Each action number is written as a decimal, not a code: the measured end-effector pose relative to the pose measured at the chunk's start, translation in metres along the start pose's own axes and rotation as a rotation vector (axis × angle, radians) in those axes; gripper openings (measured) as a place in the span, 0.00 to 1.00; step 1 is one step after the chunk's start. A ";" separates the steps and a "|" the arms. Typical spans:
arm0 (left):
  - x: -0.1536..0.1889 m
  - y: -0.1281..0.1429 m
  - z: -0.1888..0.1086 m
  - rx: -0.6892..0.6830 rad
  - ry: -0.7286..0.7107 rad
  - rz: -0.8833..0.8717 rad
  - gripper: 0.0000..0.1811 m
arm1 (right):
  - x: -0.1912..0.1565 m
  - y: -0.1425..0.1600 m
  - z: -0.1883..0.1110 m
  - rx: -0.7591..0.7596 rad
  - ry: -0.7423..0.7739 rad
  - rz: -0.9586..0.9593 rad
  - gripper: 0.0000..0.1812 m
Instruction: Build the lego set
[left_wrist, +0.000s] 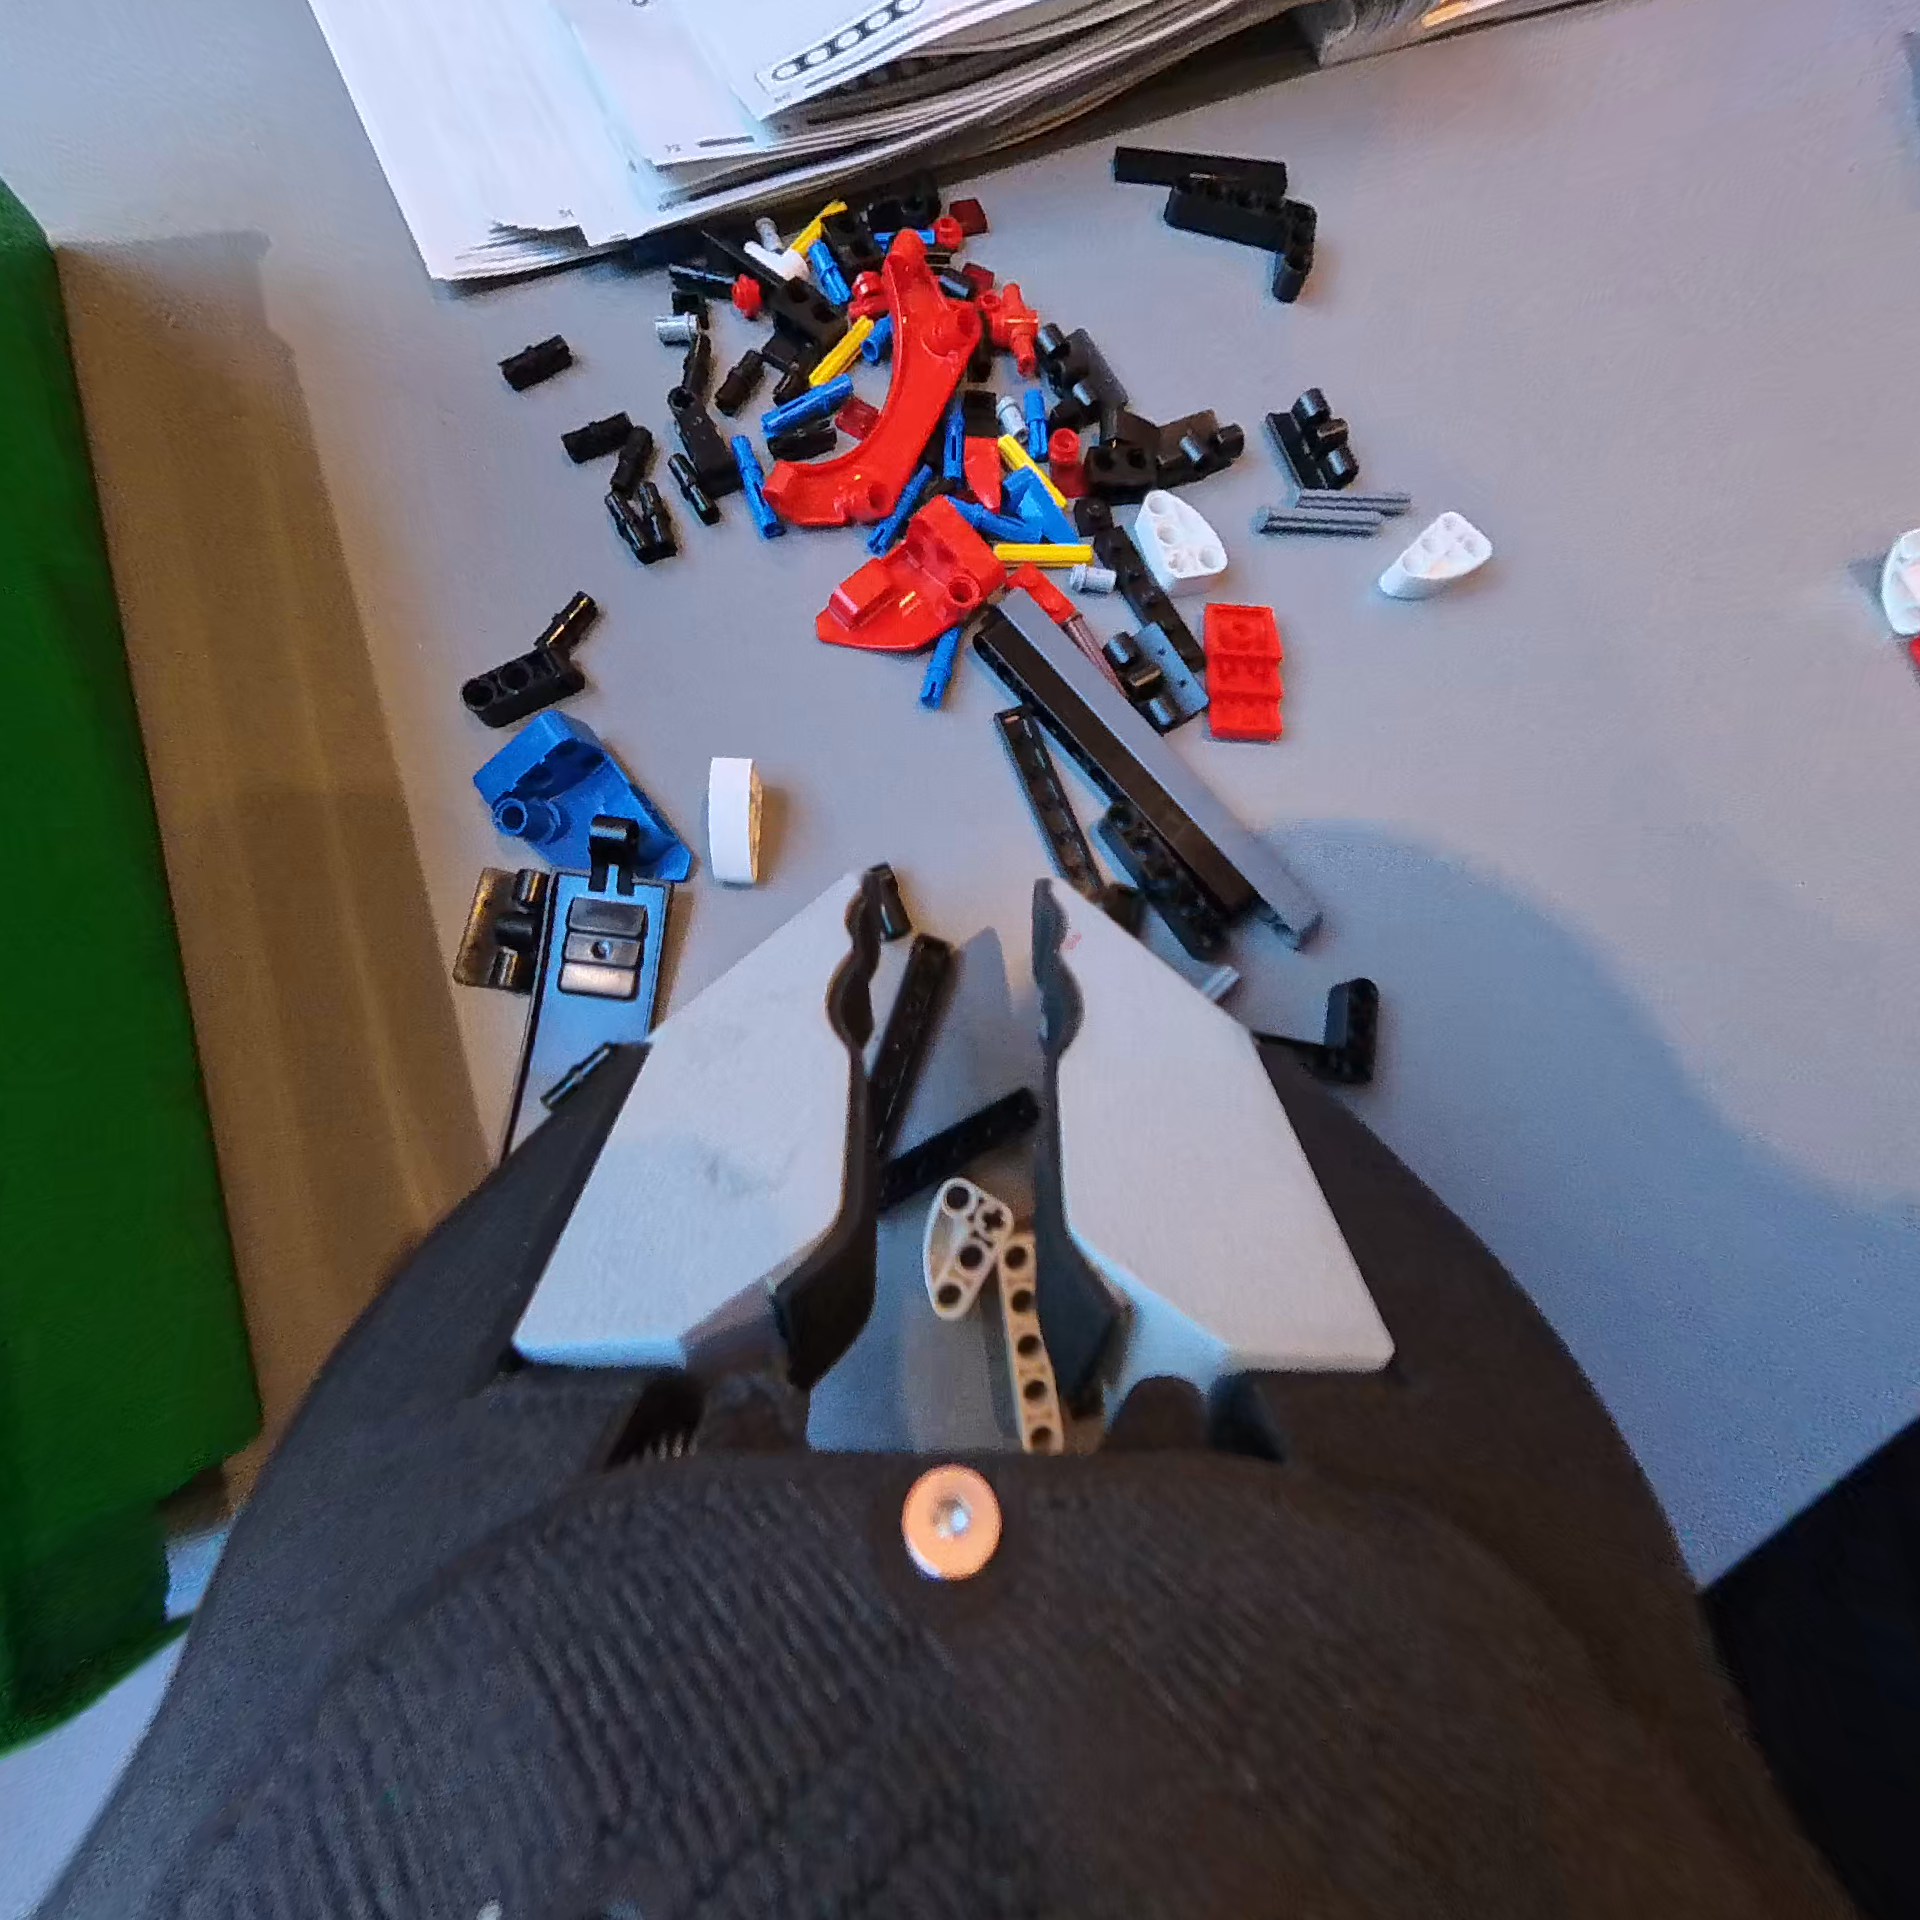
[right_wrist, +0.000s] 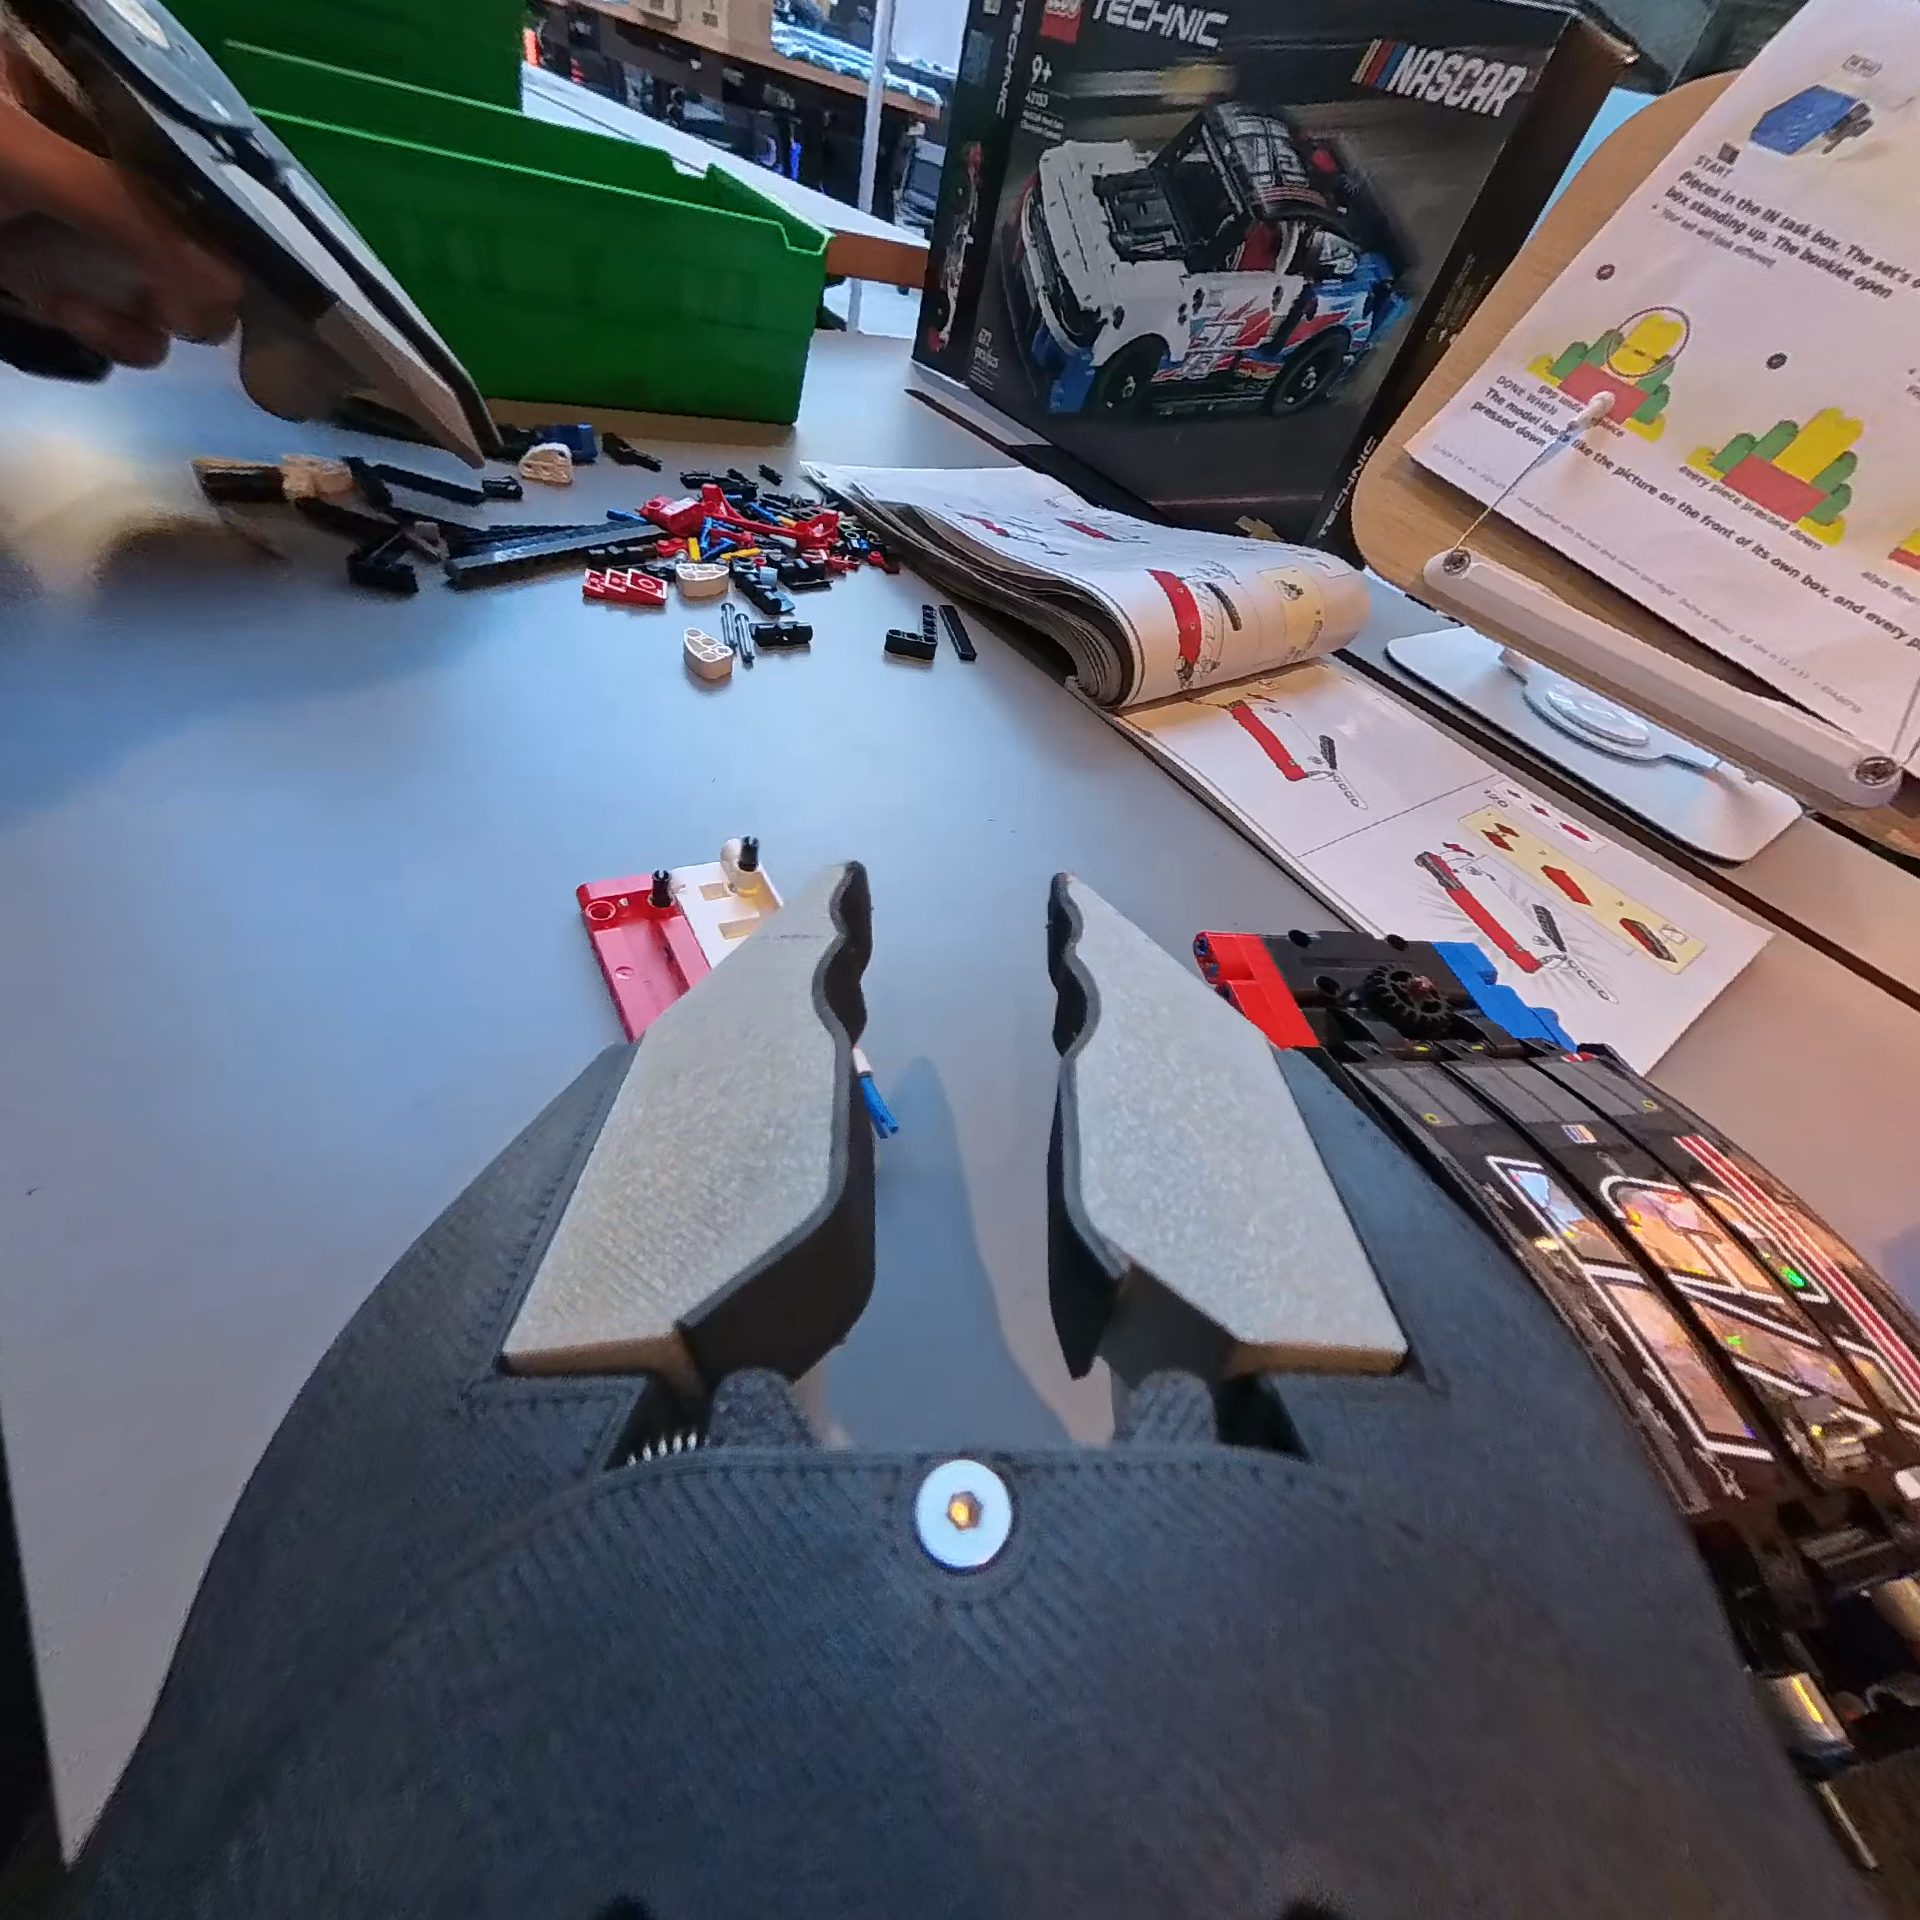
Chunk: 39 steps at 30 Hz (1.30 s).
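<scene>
My left gripper (left_wrist: 956, 902) is open and hovers low over the near end of a pile of loose lego pieces (left_wrist: 914, 416) on the grey table. Black beams (left_wrist: 914, 1023) and a light grey beam (left_wrist: 1013, 1320) lie on the table between its fingers. A blue piece (left_wrist: 566, 790) and a white curved piece (left_wrist: 736, 821) lie to its left. My right gripper (right_wrist: 956, 891) is open and empty above bare table. A red and white panel (right_wrist: 644, 940) lies left of it and a blue pin (right_wrist: 875, 1103) under its left finger. The part-built car model (right_wrist: 1455, 1049) sits at its right.
The open instruction booklet (right_wrist: 1143, 603) lies right of the pile, and shows in the left wrist view (left_wrist: 623, 125) at the far edge. Green bins (right_wrist: 582, 260), the set's box (right_wrist: 1195, 208) and a sheet on a stand (right_wrist: 1714, 364) stand behind. The left gripper (right_wrist: 473, 442) shows at the upper left. The left gripper is farther from the blue pin (right_wrist: 875, 1103), some 35 cm, than the right, some 6 cm. My left tips are roughly 6 cm from the blue piece (left_wrist: 566, 790).
</scene>
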<state>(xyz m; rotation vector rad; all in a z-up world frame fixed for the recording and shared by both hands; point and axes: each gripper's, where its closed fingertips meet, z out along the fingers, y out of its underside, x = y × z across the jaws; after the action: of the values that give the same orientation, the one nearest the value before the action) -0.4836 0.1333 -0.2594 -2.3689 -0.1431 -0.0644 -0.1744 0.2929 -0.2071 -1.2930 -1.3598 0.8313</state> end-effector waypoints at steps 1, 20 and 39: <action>0.000 -0.001 0.002 0.001 0.007 -0.001 0.14 | 0.001 0.000 0.000 0.000 0.004 0.003 0.17; 0.049 0.019 0.004 -0.100 0.195 0.256 0.22 | 0.001 -0.003 0.002 0.021 -0.008 0.007 0.15; 0.038 0.011 0.021 -0.180 0.016 0.294 0.07 | -0.003 -0.011 -0.004 0.071 -0.035 0.022 0.12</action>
<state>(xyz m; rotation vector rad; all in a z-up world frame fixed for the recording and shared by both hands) -0.4441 0.1437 -0.2786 -2.5423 0.2284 0.0473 -0.1737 0.2875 -0.1969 -1.2454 -1.3336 0.9134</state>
